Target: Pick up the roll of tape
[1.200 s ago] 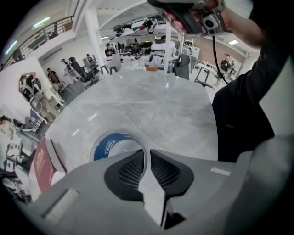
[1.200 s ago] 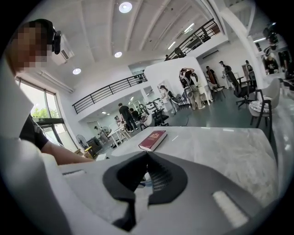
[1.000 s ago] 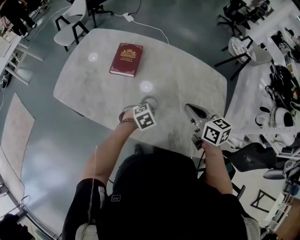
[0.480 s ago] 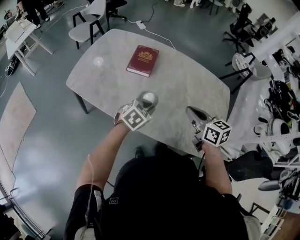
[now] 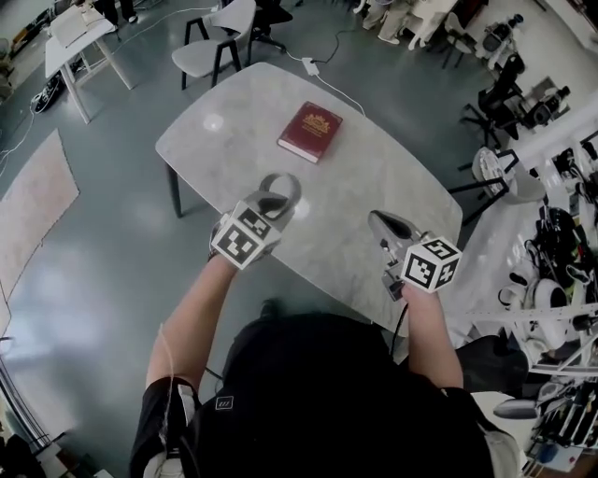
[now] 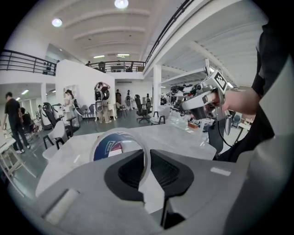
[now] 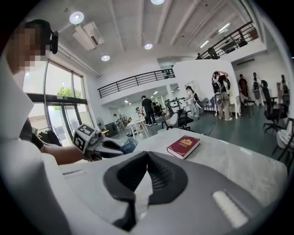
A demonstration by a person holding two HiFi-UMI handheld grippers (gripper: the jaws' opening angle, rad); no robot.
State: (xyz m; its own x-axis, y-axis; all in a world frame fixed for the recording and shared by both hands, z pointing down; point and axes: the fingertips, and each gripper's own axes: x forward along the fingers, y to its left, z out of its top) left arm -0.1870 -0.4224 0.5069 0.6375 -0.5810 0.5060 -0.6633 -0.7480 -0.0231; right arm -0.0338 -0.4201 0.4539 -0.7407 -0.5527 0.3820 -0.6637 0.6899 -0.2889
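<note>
Clamping the roll of tape (image 6: 120,133), the left gripper (image 6: 147,155) is hovering over the table's (image 5: 369,182) near edge. The right gripper (image 7: 146,158) is hovering, jaws together.

No legible text anywhere: red book (image 5: 310,132) has a gold crest with lettering too small to read, roll of tape (image 6: 109,149) has an unreadable blue-and-red label, left marker cube (image 5: 245,237) and right marker cube (image 5: 431,263) show only black-and-white square patterns.

Open workspace hall: mezzanine (image 7: 138,79), desks (image 5: 79,26), chairs (image 5: 217,42).
</note>
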